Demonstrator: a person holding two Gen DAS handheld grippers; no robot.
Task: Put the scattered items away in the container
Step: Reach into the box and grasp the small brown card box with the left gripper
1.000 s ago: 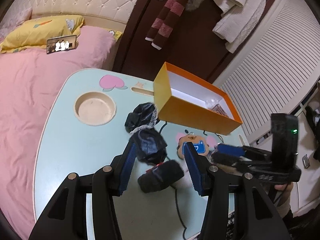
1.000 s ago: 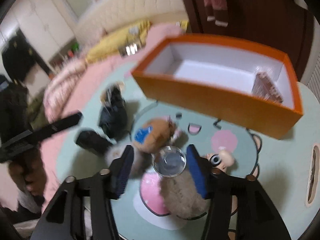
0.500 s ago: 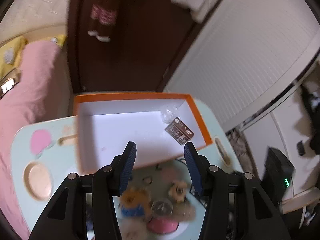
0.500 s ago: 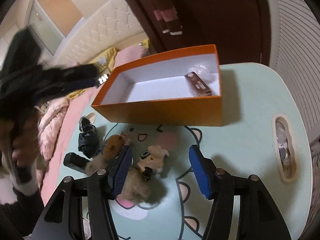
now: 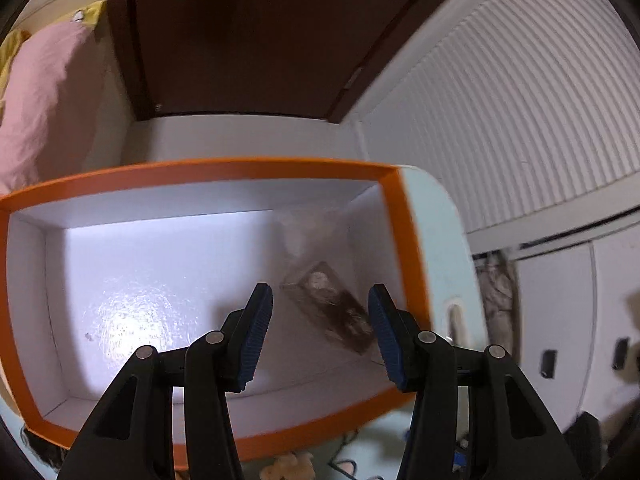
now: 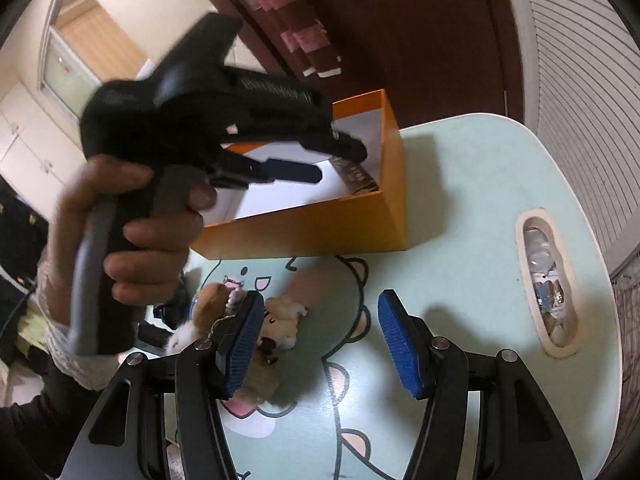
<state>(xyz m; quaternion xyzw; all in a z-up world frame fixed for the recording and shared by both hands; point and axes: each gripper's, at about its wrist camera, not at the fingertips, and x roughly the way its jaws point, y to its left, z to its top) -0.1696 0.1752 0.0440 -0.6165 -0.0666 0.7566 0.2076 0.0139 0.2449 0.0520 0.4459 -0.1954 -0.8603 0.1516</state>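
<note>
An orange box (image 5: pixel 208 170) with a white inside stands on the pale green table; it also shows in the right wrist view (image 6: pixel 304 228). A brown packet (image 5: pixel 332 308) and a clear wrapper (image 5: pixel 308 232) lie at its right end. My left gripper (image 5: pixel 320 332) is open and empty, hovering over the box's inside above the packet; it also shows in the right wrist view (image 6: pixel 328 156). My right gripper (image 6: pixel 320 340) is open and empty above the table. Plush toys (image 6: pixel 280 316) lie by its left finger. A dark item (image 6: pixel 168 312) lies further left, partly hidden.
A slot in the table (image 6: pixel 548 280) at the right holds small items. The table's edge (image 6: pixel 592 208) curves on the right. A dark wooden door (image 5: pixel 260 32) and white slatted panels (image 5: pixel 500 100) stand behind. A pink bed (image 5: pixel 44 92) lies to the left.
My left gripper has swung from the black items on the table up over the orange box. My right gripper has let go of the clear round item and drawn back from the plush toys.
</note>
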